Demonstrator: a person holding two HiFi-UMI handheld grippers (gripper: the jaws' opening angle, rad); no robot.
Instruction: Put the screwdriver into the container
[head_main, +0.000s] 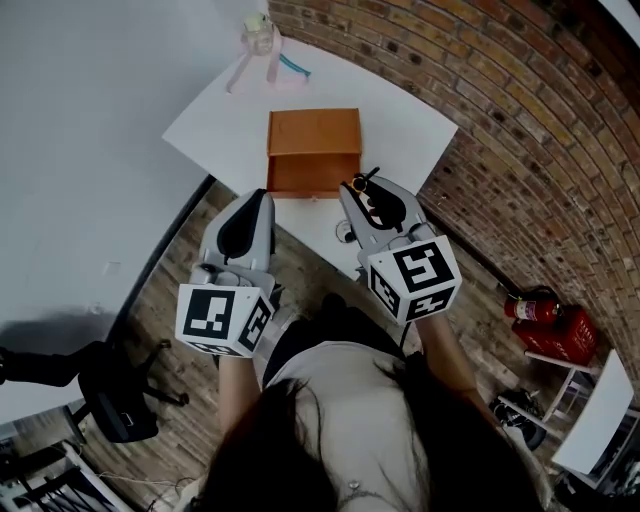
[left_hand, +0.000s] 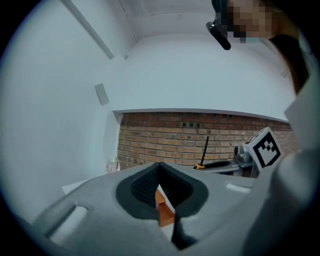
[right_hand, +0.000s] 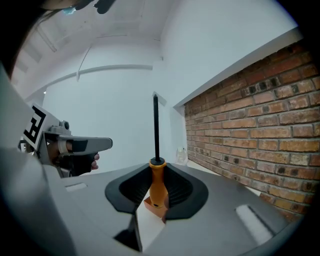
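Observation:
An orange wooden container (head_main: 313, 135) stands open-topped on the white table (head_main: 400, 120). My right gripper (head_main: 366, 196) hovers just in front of it, at its right corner, shut on the screwdriver (head_main: 362, 183). In the right gripper view the orange handle (right_hand: 158, 187) sits between the jaws and the black shaft (right_hand: 155, 130) points straight up. The container (right_hand: 155, 207) shows below the handle. My left gripper (head_main: 247, 222) hangs by the container's front left corner with its jaws together and nothing held. A sliver of the container (left_hand: 165, 212) shows past the left gripper (left_hand: 160, 192). The screwdriver (left_hand: 205, 150) is also visible there.
A clear bottle (head_main: 260, 38), a pink item and a teal pen (head_main: 293, 65) lie at the table's far corner. A brick wall (head_main: 520, 120) runs along the right. On the wooden floor stand a red fire extinguisher (head_main: 540, 312) and a black office chair (head_main: 120, 395).

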